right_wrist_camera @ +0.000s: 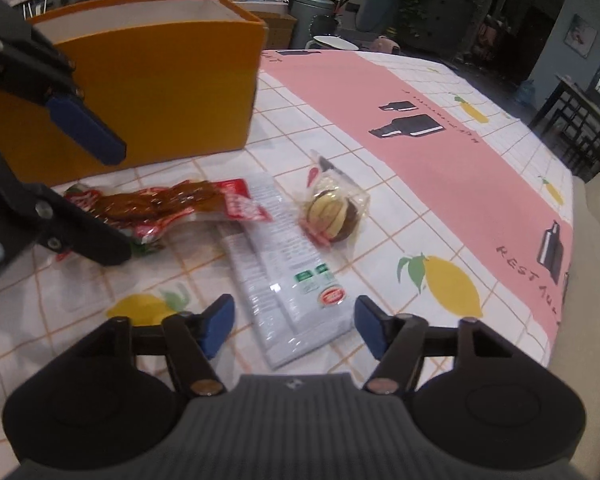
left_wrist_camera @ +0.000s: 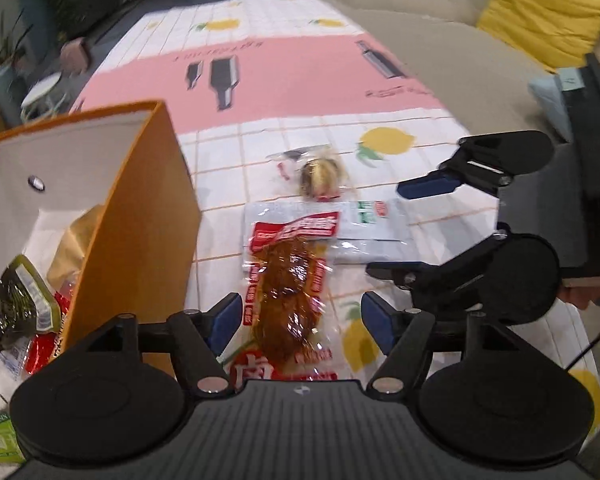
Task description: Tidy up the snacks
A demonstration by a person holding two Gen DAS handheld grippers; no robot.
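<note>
Left gripper (left_wrist_camera: 302,322) spread wide, nothing pinched, hovering over a clear packet of brown braised snack (left_wrist_camera: 286,300) with red label and a large white Chinese character at its near end. Right gripper (right_wrist_camera: 294,326) likewise spread, empty, above a silvery-white flat packet (right_wrist_camera: 288,280) bearing green marks and a red oval logo, small print unreadable. Packets overlapping, both flat on the tablecloth (right_wrist_camera: 440,160). Just beyond, a small clear wrapper holding a round pastry (right_wrist_camera: 334,212). To the left, orange box (left_wrist_camera: 136,220), open top, already holding green and red packets (left_wrist_camera: 18,304). Farther out on the pink band, "RESTAU…" printed beside black bottle drawings.
</note>
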